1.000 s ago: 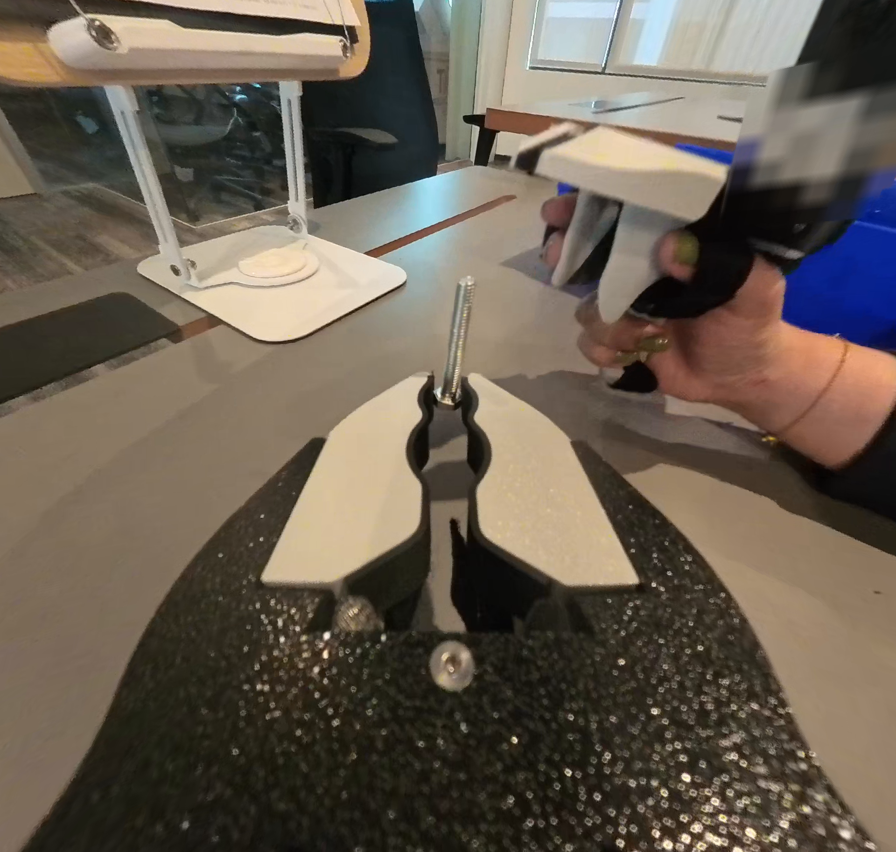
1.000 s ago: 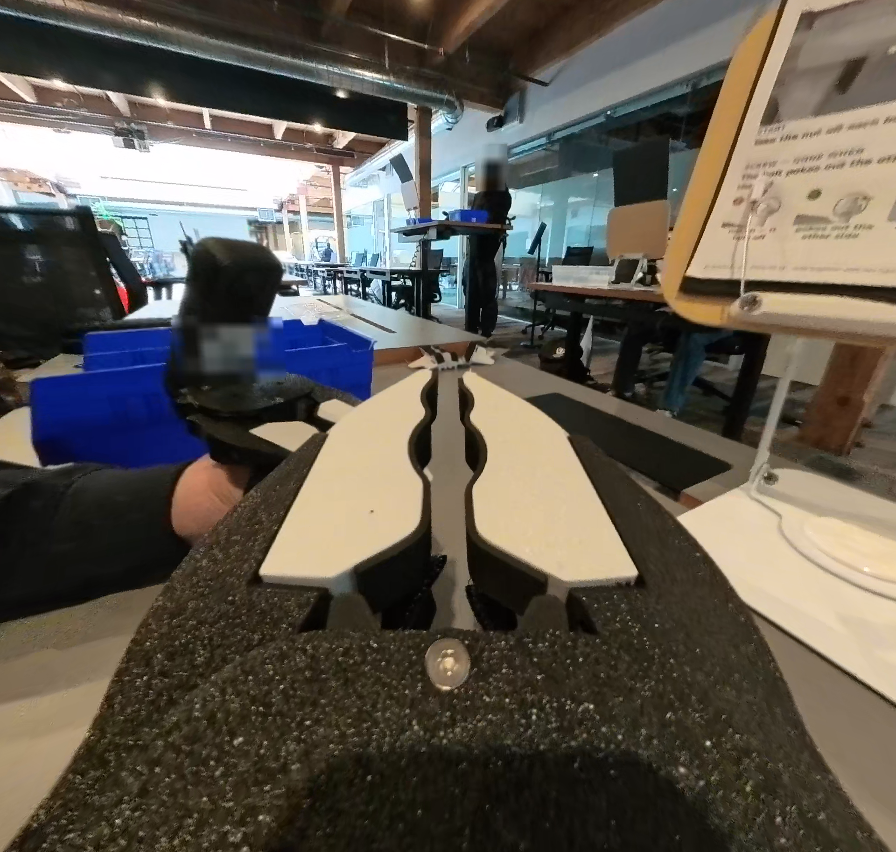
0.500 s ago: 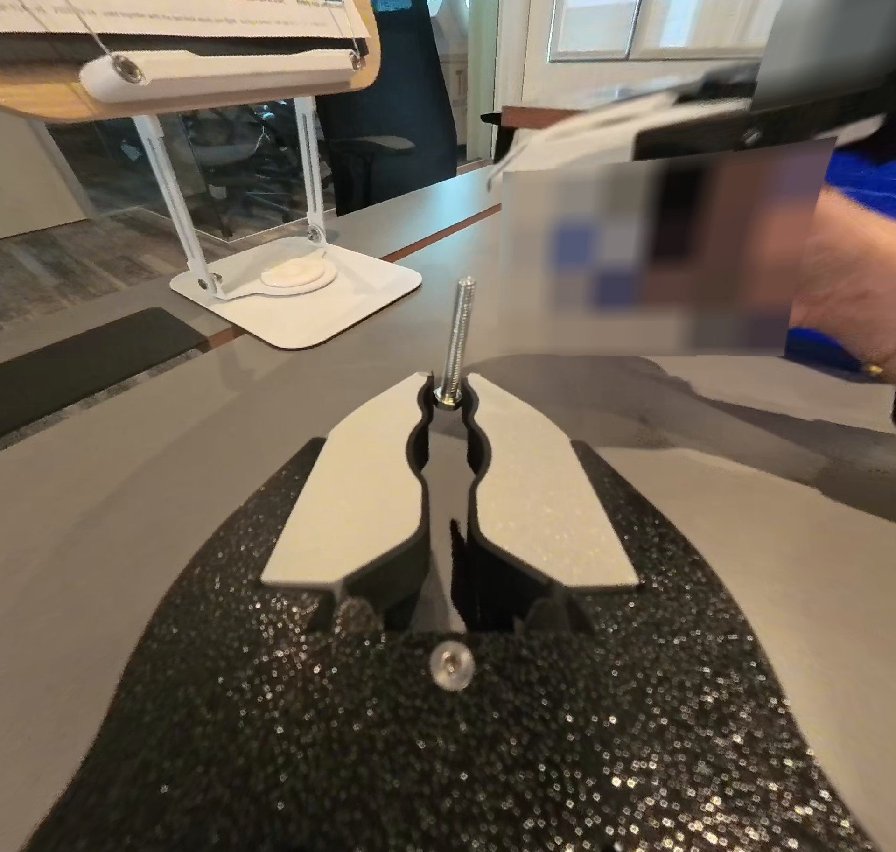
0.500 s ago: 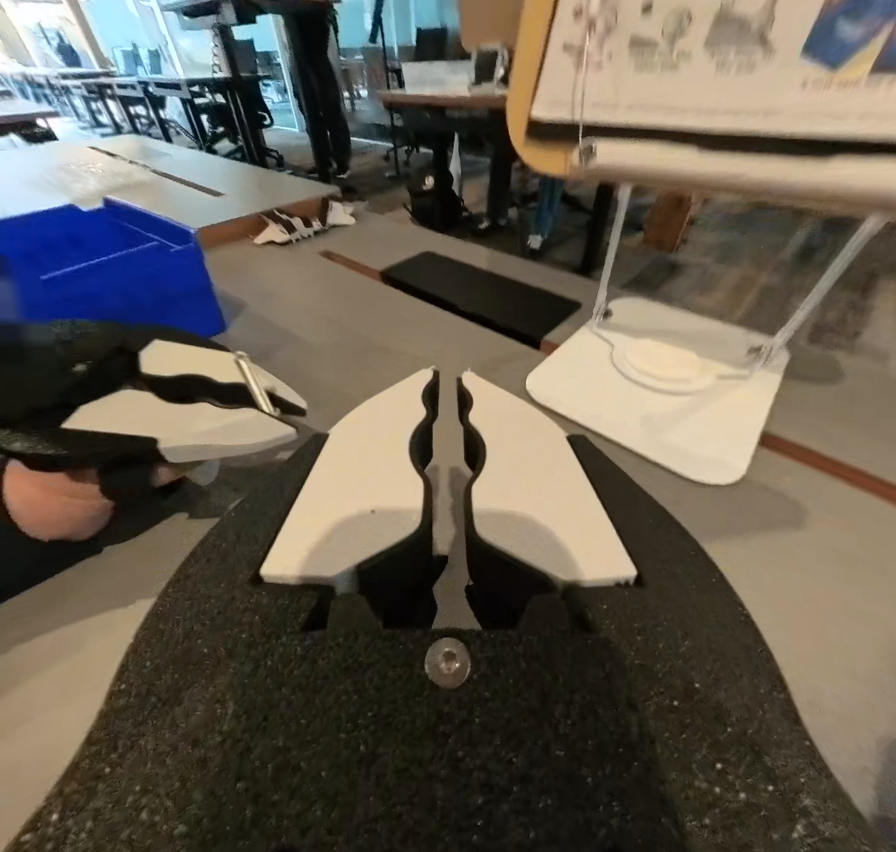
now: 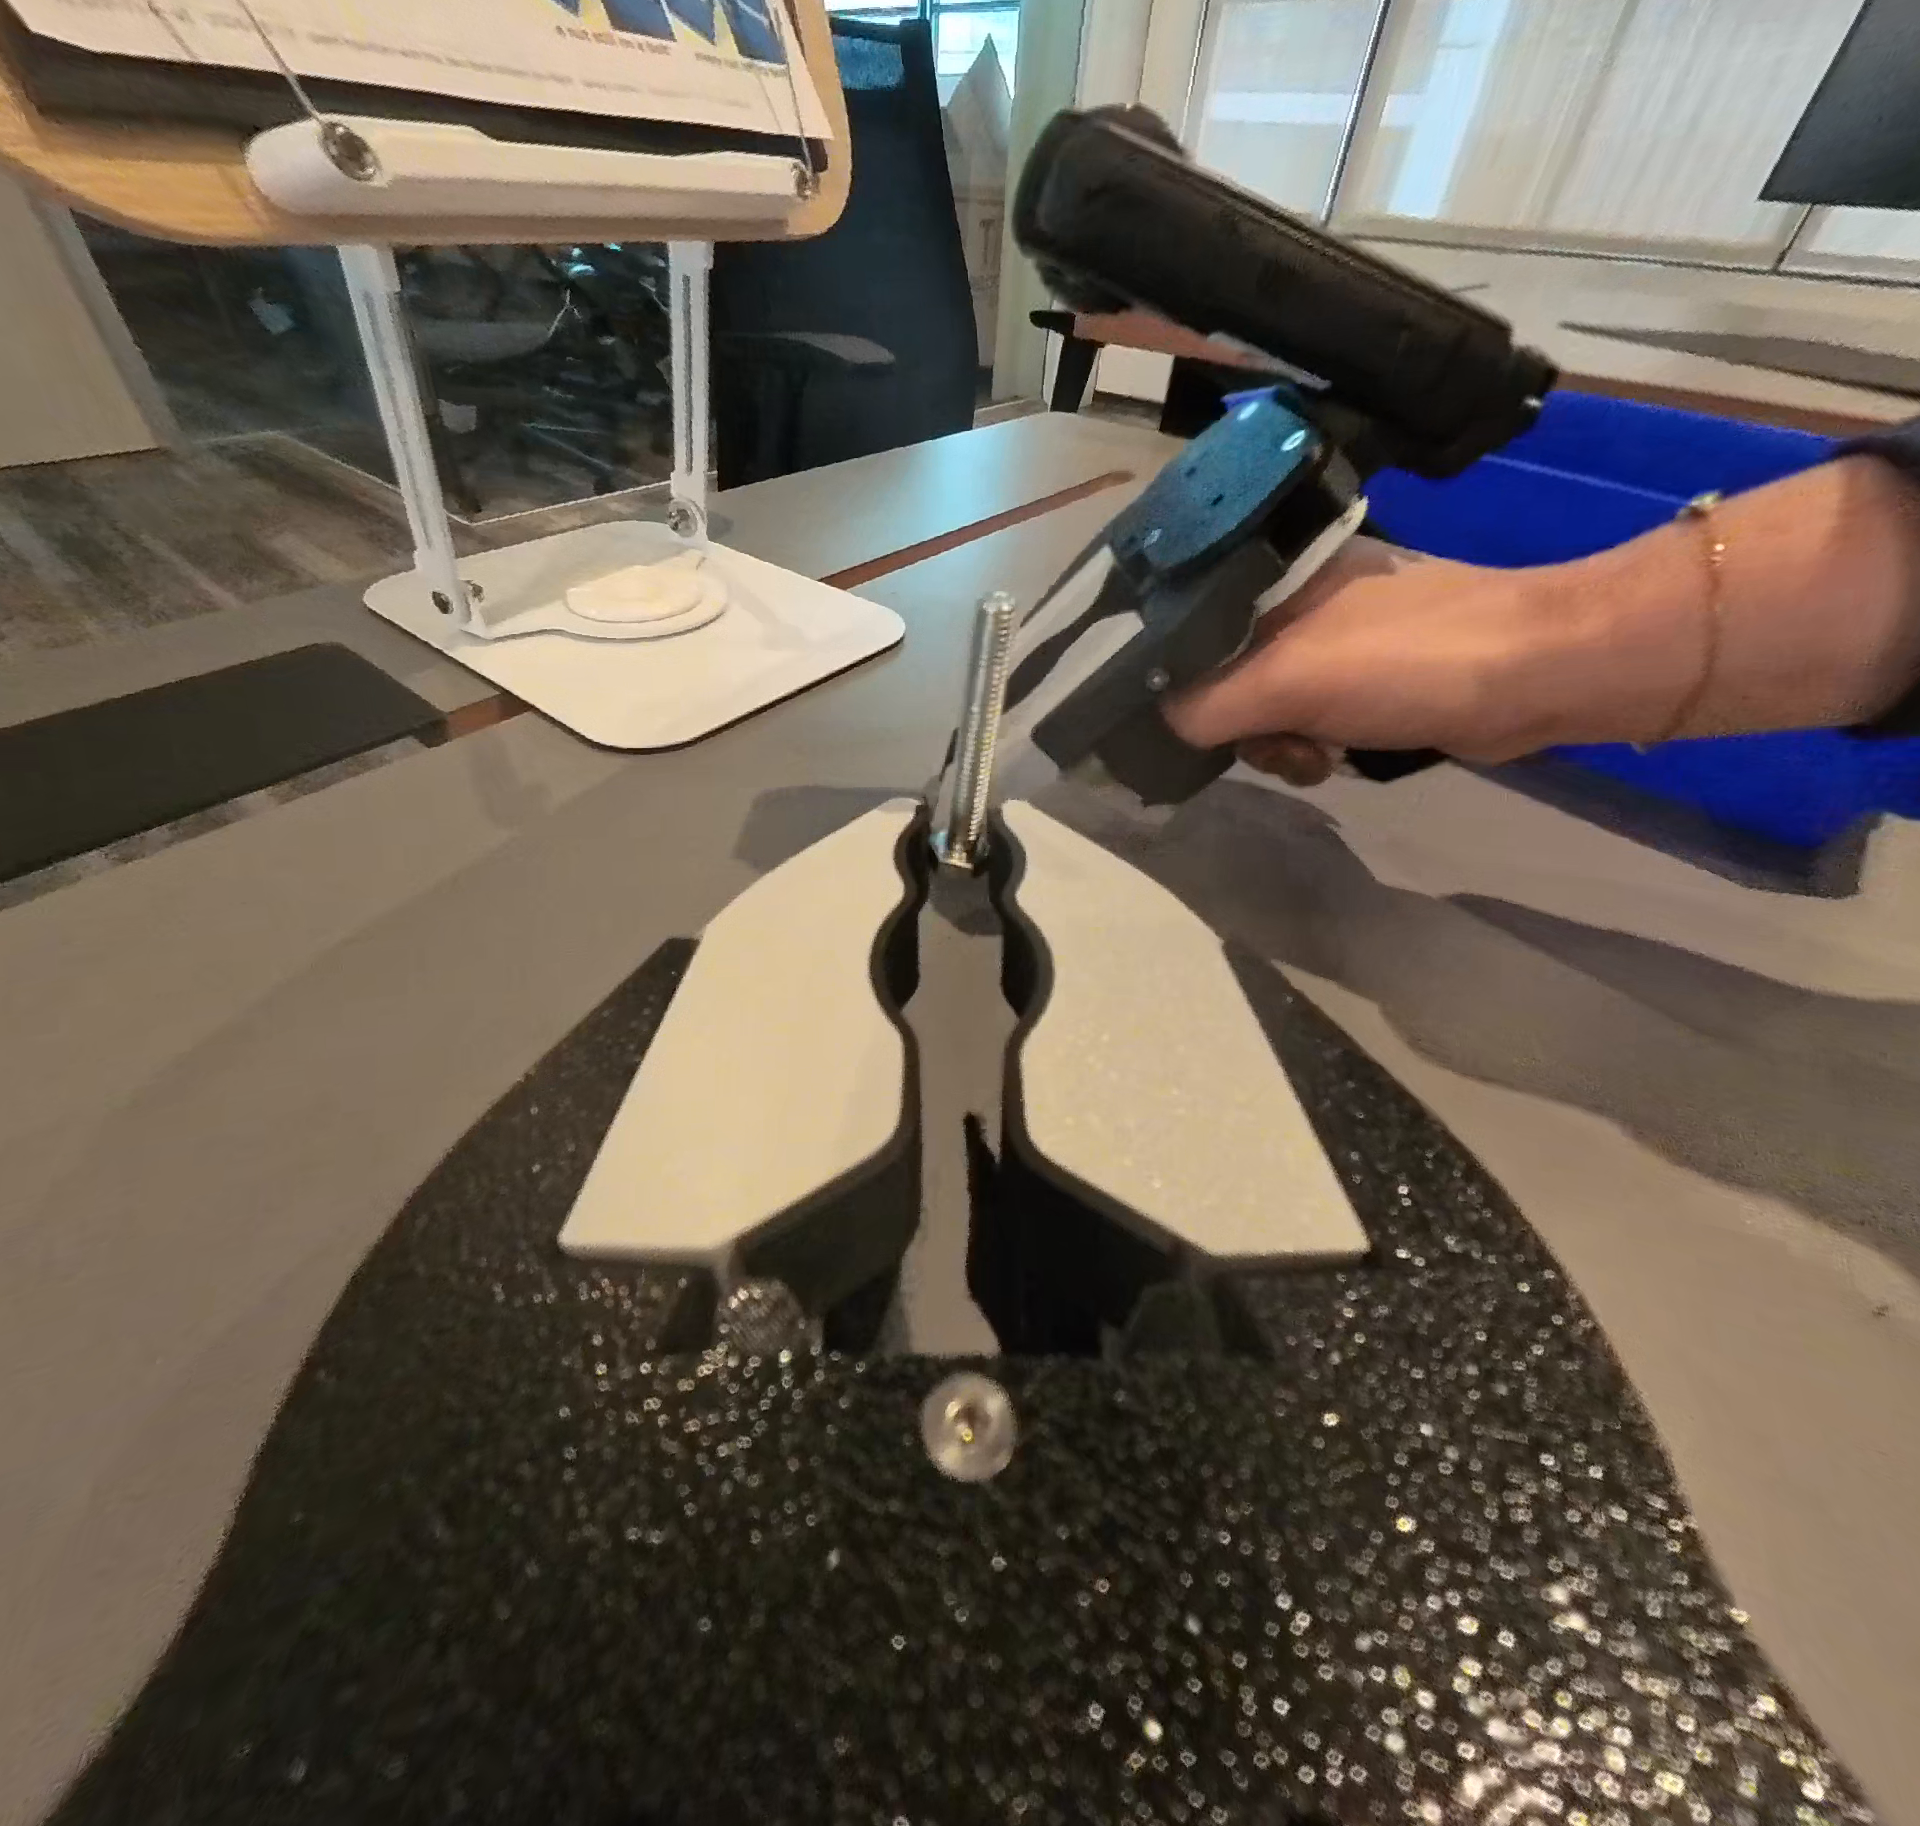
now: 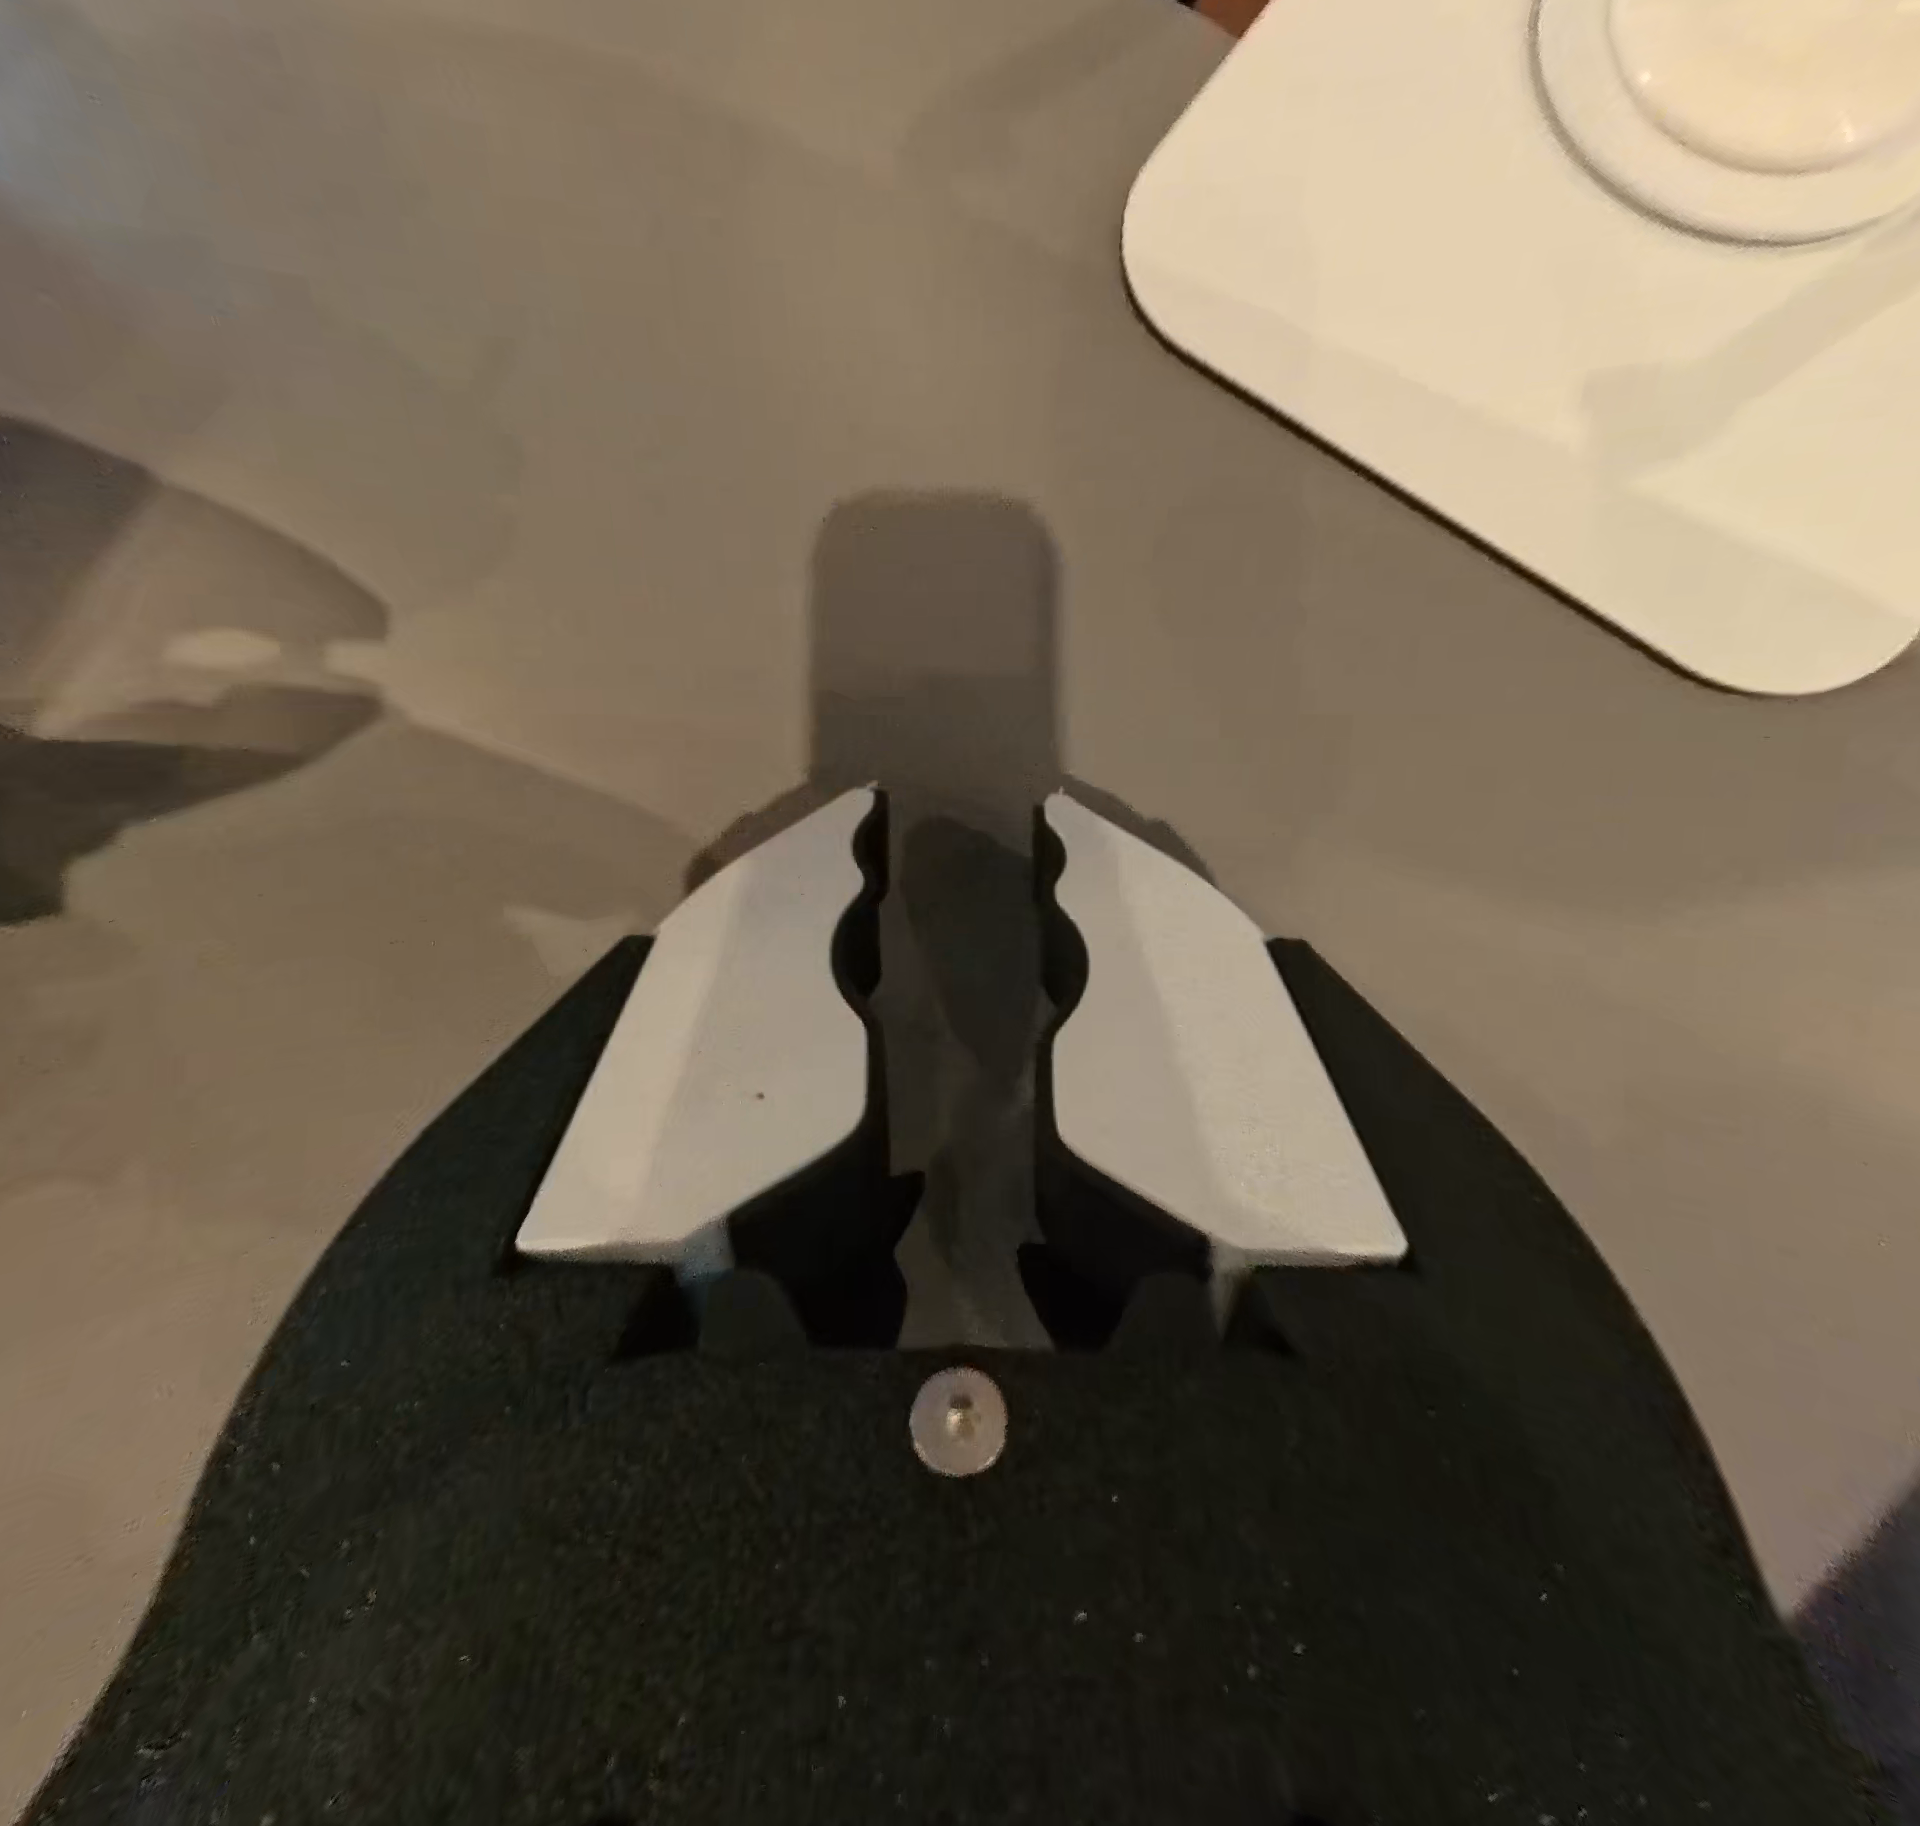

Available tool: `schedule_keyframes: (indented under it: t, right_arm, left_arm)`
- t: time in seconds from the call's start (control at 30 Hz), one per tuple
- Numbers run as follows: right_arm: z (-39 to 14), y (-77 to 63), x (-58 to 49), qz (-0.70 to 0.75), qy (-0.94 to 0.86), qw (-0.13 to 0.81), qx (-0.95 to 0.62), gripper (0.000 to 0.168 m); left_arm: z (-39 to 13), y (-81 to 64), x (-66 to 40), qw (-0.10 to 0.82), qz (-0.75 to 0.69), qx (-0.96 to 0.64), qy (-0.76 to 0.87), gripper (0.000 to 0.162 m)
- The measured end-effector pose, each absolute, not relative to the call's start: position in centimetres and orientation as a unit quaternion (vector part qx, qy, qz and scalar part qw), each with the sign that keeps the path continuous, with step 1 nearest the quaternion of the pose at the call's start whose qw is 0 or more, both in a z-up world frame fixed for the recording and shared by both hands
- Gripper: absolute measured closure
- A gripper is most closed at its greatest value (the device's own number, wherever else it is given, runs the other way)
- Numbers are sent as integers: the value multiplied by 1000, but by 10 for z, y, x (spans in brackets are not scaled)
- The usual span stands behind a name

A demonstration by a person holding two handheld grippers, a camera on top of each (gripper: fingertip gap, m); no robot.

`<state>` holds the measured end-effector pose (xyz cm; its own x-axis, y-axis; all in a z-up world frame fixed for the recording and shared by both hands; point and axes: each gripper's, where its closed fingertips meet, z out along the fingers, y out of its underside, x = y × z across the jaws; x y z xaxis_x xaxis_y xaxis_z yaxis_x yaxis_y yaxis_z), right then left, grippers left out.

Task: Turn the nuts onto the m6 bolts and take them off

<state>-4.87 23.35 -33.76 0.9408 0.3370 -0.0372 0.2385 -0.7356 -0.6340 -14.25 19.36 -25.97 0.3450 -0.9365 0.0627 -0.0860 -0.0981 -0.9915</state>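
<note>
In the left wrist view my left gripper (image 5: 961, 826) is shut on the hex end of a silver M6 bolt (image 5: 979, 706), which stands upright above the grey table (image 5: 312, 945). My right gripper (image 5: 1023, 706), held by a hand (image 5: 1403, 654), tilts down toward the table just behind and right of the bolt. In the right wrist view the right gripper (image 6: 961, 800) is open and empty, looking down on bare table (image 6: 520, 322). The left gripper shows there only as a blur (image 6: 208, 664) at the left edge. No loose nut shows in either view.
A document stand with a white base plate (image 5: 665, 664) (image 6: 1558, 322) stands at the back left of the table. A blue bin (image 5: 1714, 571) sits behind the hand on the right. A black mat (image 5: 187, 748) lies at far left. The grippers' ends are close to 12 cm from one another.
The right gripper has swung from level to pointing down at the table close to the bolt, and its jaws have opened wider. The left gripper still holds the bolt upright.
</note>
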Motion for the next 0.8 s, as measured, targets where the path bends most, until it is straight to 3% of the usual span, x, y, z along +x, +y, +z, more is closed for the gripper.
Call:
schedule_keyframes:
  t: [0.13,0.2,0.37,0.43,0.57,0.8]
  right_arm:
    - [-341,230,-42,50,-178,293,-938,133]
    - [-344,230,-44,39,-193,282,-939,120]
    - [-322,237,-80,141,-160,348,-913,104]
    - [-313,239,-86,169,-134,377,-901,103]
    - [-266,242,-100,388,10,427,-817,101]
    - [-254,217,-77,320,-34,496,-806,107]
  left_arm:
    - [-259,192,-141,527,-412,-621,408,152]
    - [-258,190,-139,525,-416,-620,410,152]
    - [-258,187,-136,526,-411,-615,421,152]
    - [-257,186,-136,529,-407,-613,423,152]
    - [-254,187,-138,529,-414,-612,418,152]
    - [-253,187,-138,526,-420,-611,416,152]
